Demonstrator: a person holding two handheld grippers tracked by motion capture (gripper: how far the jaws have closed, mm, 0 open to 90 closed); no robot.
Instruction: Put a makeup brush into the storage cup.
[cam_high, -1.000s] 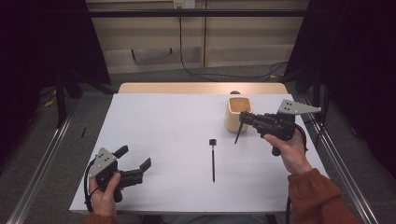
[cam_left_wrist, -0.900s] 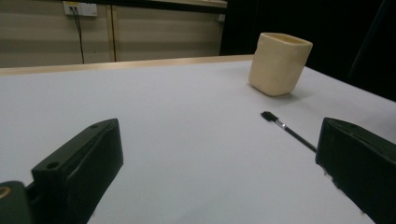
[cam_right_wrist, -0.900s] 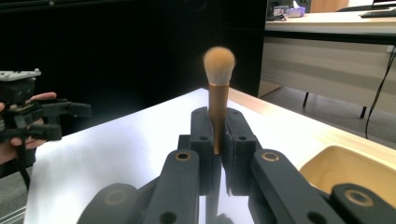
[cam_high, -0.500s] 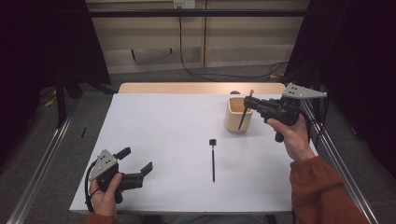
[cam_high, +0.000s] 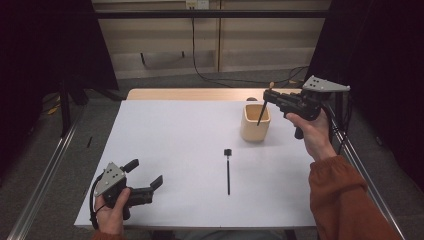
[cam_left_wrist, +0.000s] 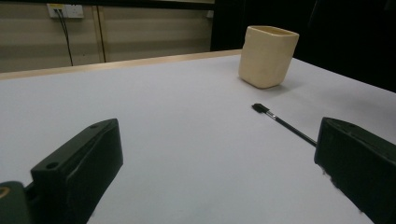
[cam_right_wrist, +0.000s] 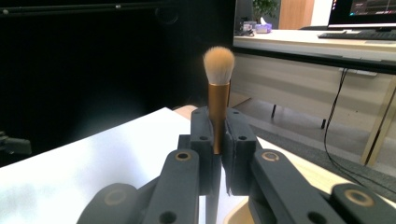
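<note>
- Right gripper view showed the right gripper (cam_right_wrist: 218, 140) clamped tight on the copper-coloured ferrule of a makeup brush (cam_right_wrist: 218, 88), held upright with its tan bristle head above the jaws and its dark handle pointing down.
- Compared with a second earlier, this gripper (cam_high: 272, 97) had been carried up and away from the person, from just beside the near wall of the cup to a spot above it, with the grip unchanged.
- The brush's dark handle (cam_high: 261, 114) was seen in the high view hanging slightly tilted over the open mouth of the cream-coloured square cup (cam_high: 255, 131); whether its tip had already passed the rim could not be told.
- That shift was judged to mean the brush had been lined up for dropping into the cup, handle first, with lowering and release not yet done.
- A second, thinner brush with a small black head (cam_high: 228, 170) was left lying flat on the white table surface (cam_high: 170, 135), near the cup on the person's side, and was judged to be next in line.
- The left gripper (cam_high: 145, 184) was kept in place at the near left corner, resting low over the table, its jaws standing wide apart with nothing between them; through them the thin brush (cam_left_wrist: 280, 122) and the cup (cam_left_wrist: 267, 56) were seen well ahead.
</note>
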